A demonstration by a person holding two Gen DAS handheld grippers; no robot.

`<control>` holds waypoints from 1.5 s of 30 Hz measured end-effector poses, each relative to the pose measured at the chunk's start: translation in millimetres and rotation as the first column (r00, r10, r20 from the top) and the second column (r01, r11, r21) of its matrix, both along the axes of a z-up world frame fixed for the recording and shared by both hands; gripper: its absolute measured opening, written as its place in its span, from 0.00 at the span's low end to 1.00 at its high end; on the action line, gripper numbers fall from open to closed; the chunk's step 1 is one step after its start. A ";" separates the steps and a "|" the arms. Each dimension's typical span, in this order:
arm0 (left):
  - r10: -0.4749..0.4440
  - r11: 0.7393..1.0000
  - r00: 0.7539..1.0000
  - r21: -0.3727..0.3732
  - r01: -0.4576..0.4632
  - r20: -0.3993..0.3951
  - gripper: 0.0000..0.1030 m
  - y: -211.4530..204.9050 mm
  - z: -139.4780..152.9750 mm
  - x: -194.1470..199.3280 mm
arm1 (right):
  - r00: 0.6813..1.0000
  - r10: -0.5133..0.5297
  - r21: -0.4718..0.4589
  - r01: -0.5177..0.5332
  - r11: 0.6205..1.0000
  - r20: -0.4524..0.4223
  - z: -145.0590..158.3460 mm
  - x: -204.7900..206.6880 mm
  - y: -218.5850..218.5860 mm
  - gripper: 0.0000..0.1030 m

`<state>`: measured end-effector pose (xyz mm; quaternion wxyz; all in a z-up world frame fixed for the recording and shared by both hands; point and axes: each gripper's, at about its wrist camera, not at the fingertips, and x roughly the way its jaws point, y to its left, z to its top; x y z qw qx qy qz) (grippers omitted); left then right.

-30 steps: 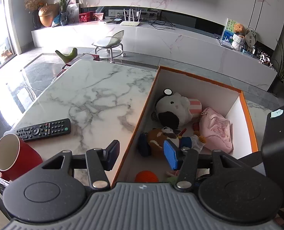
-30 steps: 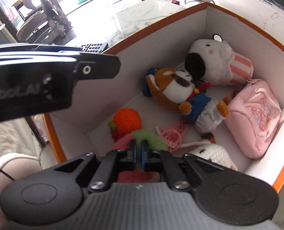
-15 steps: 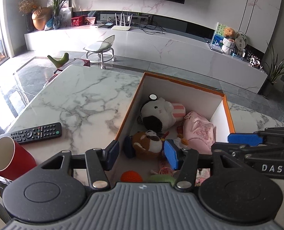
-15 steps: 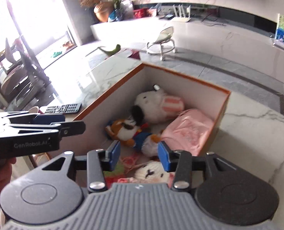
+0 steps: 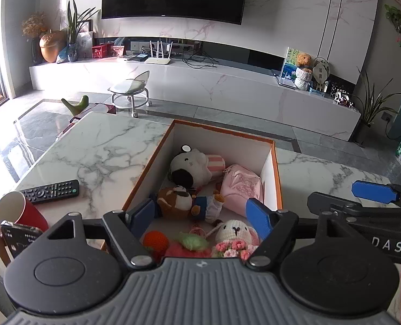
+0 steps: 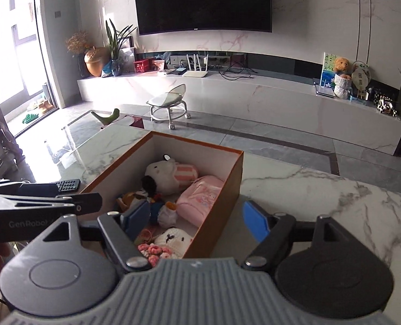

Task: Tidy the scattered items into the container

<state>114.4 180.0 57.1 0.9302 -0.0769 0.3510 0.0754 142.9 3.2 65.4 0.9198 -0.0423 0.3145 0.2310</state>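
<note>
An orange-rimmed white box (image 5: 222, 132) (image 6: 197, 142) stands on the marble table. Inside lie a white-and-black plush (image 5: 191, 166), a brown dog plush (image 5: 184, 200), a pink pouch (image 5: 241, 187), a knitted bunny (image 5: 235, 230), an orange knitted ball (image 5: 155, 239) and a green-and-red knitted piece (image 5: 192, 243). My left gripper (image 5: 200, 215) hovers open above the box's near end, holding nothing. My right gripper (image 6: 195, 218) is open and empty too, straddling the box's right wall. Each gripper shows in the other's view: the right gripper (image 5: 335, 196), the left gripper (image 6: 78, 193).
A black remote (image 5: 50, 191), a red cup (image 5: 19, 211) and a phone (image 5: 19, 237) sit on the table's left side. Bare marble (image 6: 322, 189) stretches right of the box. A small stool (image 5: 131, 89) stands on the floor beyond.
The right gripper, shut low inside the box a second ago, has opened and risen back out. The left gripper has also lifted and drawn back, so more of the room shows.
</note>
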 end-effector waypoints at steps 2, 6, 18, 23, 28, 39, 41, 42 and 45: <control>0.010 1.000 1.000 0.012 -0.010 -0.009 0.86 -4.9 1.8 -8.2 | 1.000 -0.023 0.007 0.023 1.000 0.007 1.5 -12.3 -4.2 0.83; 0.032 0.999 0.999 0.038 -0.031 -0.027 0.86 -14.5 5.5 -24.7 | 0.998 -0.054 0.014 0.054 0.998 0.010 3.6 -31.6 -10.1 0.83; 0.030 0.997 0.997 0.077 -0.024 -0.077 0.86 -31.9 8.7 -53.1 | 0.993 -0.108 0.006 0.109 0.994 -0.038 -0.5 -67.0 -24.8 0.84; 0.014 0.996 0.995 0.086 -0.005 -0.102 0.86 -36.4 2.8 -51.0 | 0.991 -0.123 -0.002 0.123 0.992 -0.060 -8.1 -69.9 -28.3 0.84; -0.008 0.996 0.993 0.090 0.019 -0.122 0.86 -39.8 -4.5 -46.0 | 0.989 -0.134 -0.015 0.133 0.991 -0.067 -13.1 -66.6 -30.3 0.84; -0.074 0.993 0.979 0.073 0.089 -0.189 0.86 -43.0 -21.2 -21.7 | 0.981 -0.161 -0.033 0.158 0.987 -0.107 -25.5 -54.6 -34.9 0.84; -0.078 0.993 0.980 0.071 0.092 -0.185 0.86 -42.9 -19.0 -19.0 | 0.981 -0.163 -0.030 0.161 0.986 -0.104 -23.9 -52.5 -34.7 0.84; -0.078 0.993 0.980 0.071 0.092 -0.183 0.86 -42.4 -17.5 -17.8 | 0.981 -0.163 -0.029 0.161 0.986 -0.101 -22.7 -51.8 -34.5 0.84; -0.075 0.993 0.981 0.076 0.090 -0.180 0.86 -41.2 -12.9 -15.5 | 0.982 -0.162 -0.023 0.161 0.987 -0.097 -18.8 -50.2 -33.4 0.84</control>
